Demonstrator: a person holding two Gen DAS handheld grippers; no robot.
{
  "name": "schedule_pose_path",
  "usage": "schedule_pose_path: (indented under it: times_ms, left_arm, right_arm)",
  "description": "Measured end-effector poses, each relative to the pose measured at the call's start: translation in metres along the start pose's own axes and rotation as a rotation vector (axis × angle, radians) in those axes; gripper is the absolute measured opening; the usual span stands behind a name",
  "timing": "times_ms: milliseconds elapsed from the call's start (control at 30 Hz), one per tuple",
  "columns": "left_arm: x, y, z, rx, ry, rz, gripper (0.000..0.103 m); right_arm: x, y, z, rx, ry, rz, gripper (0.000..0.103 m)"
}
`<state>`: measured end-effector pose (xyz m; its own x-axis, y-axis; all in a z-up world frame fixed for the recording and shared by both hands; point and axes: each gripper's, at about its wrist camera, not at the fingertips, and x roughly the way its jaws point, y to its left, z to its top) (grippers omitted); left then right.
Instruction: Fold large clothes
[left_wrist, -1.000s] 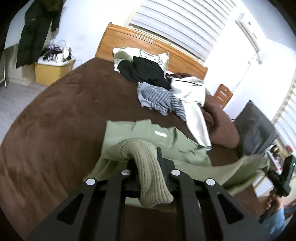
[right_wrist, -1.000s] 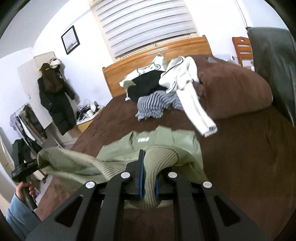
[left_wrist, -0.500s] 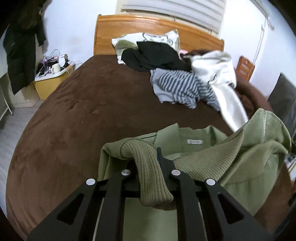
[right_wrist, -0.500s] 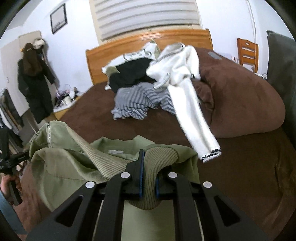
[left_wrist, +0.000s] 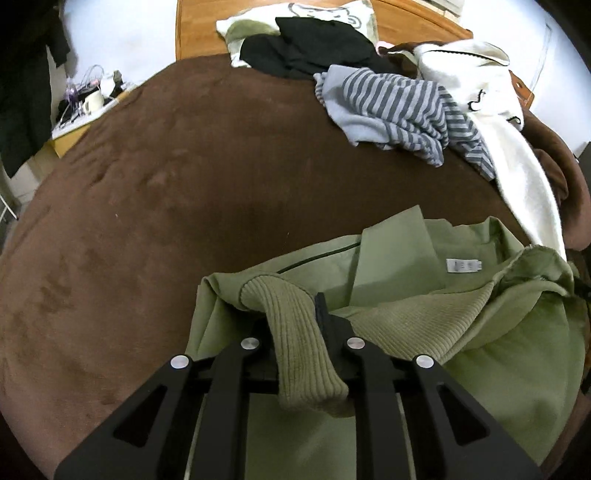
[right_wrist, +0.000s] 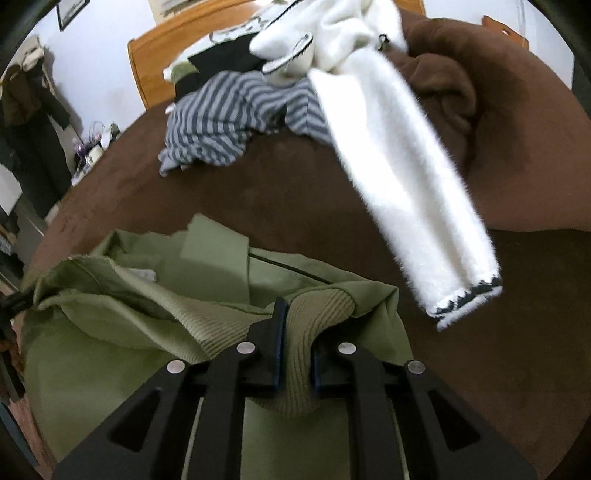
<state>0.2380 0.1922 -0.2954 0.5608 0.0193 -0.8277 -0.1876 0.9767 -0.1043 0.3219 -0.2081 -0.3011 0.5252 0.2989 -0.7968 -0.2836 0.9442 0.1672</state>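
An olive green jacket (left_wrist: 399, 258) lies on the brown bed cover (left_wrist: 166, 177), its collar and white label facing up. My left gripper (left_wrist: 295, 325) is shut on a ribbed knit hem corner (left_wrist: 299, 343) of it. My right gripper (right_wrist: 297, 332) is shut on the other ribbed hem corner (right_wrist: 317, 306). The ribbed hem band stretches between the two grippers, folded forward over the jacket body (right_wrist: 110, 354). The jacket's lower part is hidden under the grippers.
A heap of clothes lies near the wooden headboard (left_wrist: 199, 29): a striped grey top (left_wrist: 399, 107), a black garment (left_wrist: 317, 40) and a white fluffy garment (right_wrist: 406, 166) whose sleeve reaches towards the jacket. A bedside box with clutter (left_wrist: 85, 103) stands at the left.
Both grippers have carried the ribbed hem forward and down over the jacket, towards its collar. The cameras now tilt lower onto the bed. Both grips are unchanged.
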Motion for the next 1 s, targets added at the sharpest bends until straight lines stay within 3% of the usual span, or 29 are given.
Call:
schedule_pose_path:
  times_ms: [233,267,300,367,400,433,467,500,533,600,733,867,1000]
  left_arm:
    - [0.002,0.005,0.000,-0.062,0.020,-0.030,0.025]
    - [-0.006,0.007,0.002,-0.086,0.026,-0.048,0.036]
    - [-0.011,0.009,0.005,-0.108,0.021,-0.071,0.052]
    - [-0.024,0.011,0.006,-0.140,0.010,-0.121,0.063]
    - [-0.031,0.009,0.007,-0.139,0.012,-0.128,0.065]
    - [-0.035,0.007,0.008,-0.132,0.020,-0.126,0.066]
    - [-0.041,0.002,0.007,-0.120,0.028,-0.122,0.069]
    - [-0.044,-0.001,0.006,-0.111,0.032,-0.121,0.072]
    - [-0.048,-0.005,0.004,-0.100,0.036,-0.115,0.074]
    - [-0.057,-0.014,0.002,-0.058,0.034,-0.076,0.086]
    - [-0.086,-0.031,0.000,0.049,-0.017,0.009,0.094]
    - [-0.094,-0.040,0.002,0.056,0.004,-0.024,0.096]
    - [-0.070,-0.051,-0.008,0.079,0.071,-0.028,0.096]
  right_arm:
    - [0.001,0.002,0.001,0.001,0.029,0.000,0.019]
    - [-0.003,0.003,0.002,0.001,0.032,-0.002,0.022]
    - [-0.005,0.004,0.003,0.004,0.034,0.003,0.029]
    - [-0.012,0.008,0.005,0.015,0.046,0.032,0.045]
    - [-0.015,0.010,0.005,0.019,0.046,0.033,0.056]
    - [-0.020,0.012,0.005,0.016,0.043,0.030,0.059]
    - [-0.023,0.014,0.006,0.011,0.042,0.026,0.069]
    - [-0.029,0.017,0.006,0.003,0.035,0.006,0.084]
    - [-0.034,0.018,0.005,-0.004,0.022,-0.018,0.089]
    - [-0.043,0.019,0.004,-0.009,0.010,-0.051,0.092]
    - [-0.054,0.027,-0.005,-0.071,0.061,-0.072,0.092]
    - [-0.058,0.046,-0.014,-0.162,0.092,-0.031,0.093]
    - [-0.048,0.064,-0.019,-0.193,0.101,-0.021,0.095]
